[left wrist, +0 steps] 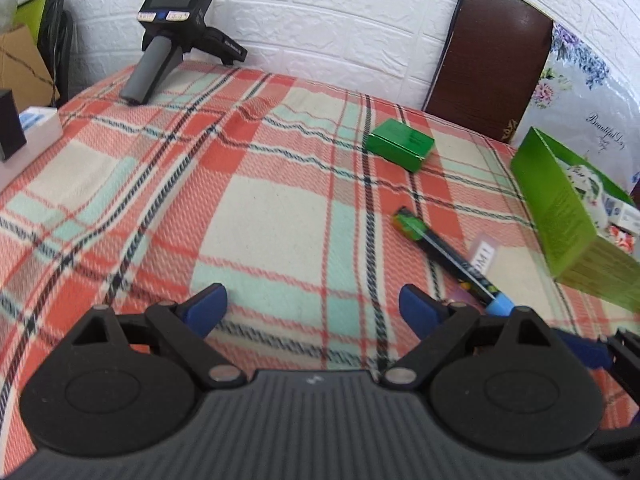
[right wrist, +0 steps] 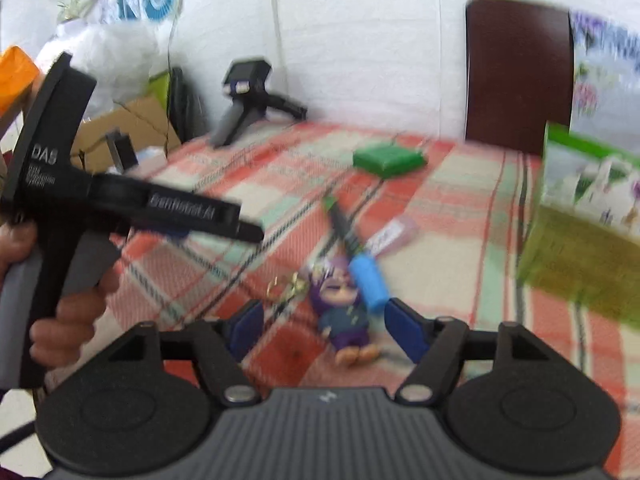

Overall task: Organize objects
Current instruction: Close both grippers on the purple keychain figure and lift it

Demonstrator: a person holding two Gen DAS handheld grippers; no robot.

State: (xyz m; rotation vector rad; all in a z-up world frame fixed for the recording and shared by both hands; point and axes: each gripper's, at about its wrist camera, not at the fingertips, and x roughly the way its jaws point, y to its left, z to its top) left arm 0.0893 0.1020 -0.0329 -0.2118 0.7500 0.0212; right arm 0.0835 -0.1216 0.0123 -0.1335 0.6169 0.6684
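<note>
A black marker with a blue cap and a green end [left wrist: 448,258] lies on the plaid cloth [left wrist: 260,208], also in the right wrist view [right wrist: 356,248]. A small green box [left wrist: 401,144] lies farther back [right wrist: 386,159]. A purple-haired doll keychain [right wrist: 344,312] lies just in front of my right gripper [right wrist: 324,330], which is open above it. A pale pink tag [left wrist: 484,254] lies beside the marker. My left gripper [left wrist: 312,308] is open and empty over bare cloth, left of the marker. It shows from the side in the right wrist view [right wrist: 248,232].
A tall green carton [left wrist: 560,208] stands at the right. A spare gripper device [left wrist: 176,32] rests at the back left by the white wall. A dark chair back [left wrist: 488,60] stands behind the table. Boxes [left wrist: 28,128] sit at the left edge.
</note>
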